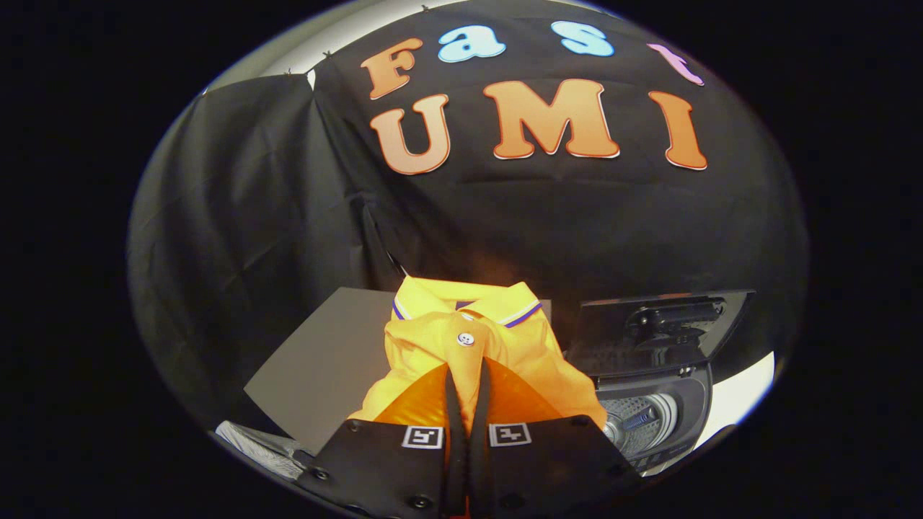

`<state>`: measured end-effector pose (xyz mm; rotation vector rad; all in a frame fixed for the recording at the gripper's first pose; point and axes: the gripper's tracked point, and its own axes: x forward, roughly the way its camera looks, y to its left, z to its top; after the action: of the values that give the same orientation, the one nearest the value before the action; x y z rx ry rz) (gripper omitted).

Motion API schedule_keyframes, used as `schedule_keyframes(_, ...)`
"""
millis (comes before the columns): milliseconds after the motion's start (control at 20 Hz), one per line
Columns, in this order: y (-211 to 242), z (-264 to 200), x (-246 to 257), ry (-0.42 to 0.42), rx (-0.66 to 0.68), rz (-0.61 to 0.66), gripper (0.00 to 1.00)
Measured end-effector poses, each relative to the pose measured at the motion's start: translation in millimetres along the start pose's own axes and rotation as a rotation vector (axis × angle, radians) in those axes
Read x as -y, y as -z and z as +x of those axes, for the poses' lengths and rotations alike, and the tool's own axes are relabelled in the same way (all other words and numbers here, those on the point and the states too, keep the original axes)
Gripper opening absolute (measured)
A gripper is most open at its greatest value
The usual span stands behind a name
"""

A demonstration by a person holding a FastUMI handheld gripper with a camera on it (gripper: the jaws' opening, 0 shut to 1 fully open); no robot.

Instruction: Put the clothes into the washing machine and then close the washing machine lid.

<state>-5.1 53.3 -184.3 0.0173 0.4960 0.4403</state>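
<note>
- A black cloth wall [288,216] fills the upper and middle part of the frame, creased at the left, with a pale strip of room showing past its top-left edge.
- Below the cloth, left of centre, lies a flat grey board [324,367]; a bit of light crumpled fabric [252,443] peeks out at the lower left.
- The gripper [467,404] sits at the bottom centre, its two fingers [452,411] drawn nearly together with only a thin slit between them.
- Pinched in that slit is an orange polo shirt [447,339], so both fingers press on its cloth and the gripper is clenched around it.
- The shirt rises just ahead of the fingers in the centre of the frame, bunched and hanging to both sides of them; its collar, with a dark and a white stripe, is at the top, and a white button [466,338] shows just below the collar.
- The washing machine [660,411] stands at the lower right, just beside the shirt's right edge.
- Its dark lid [663,324] is raised and stands open behind the opening, in the right-centre of the frame.
- The drum [642,422] is visible inside the opening, pale and ribbed.
</note>
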Motion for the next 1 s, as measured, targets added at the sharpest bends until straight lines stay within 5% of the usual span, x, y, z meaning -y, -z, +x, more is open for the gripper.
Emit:
schedule_keyframes(500,-35,-39,121,0.073,0.054,0.085,0.10)
schedule_keyframes(1000,-25,-65,224,0.172,0.037,0.131,0.10)
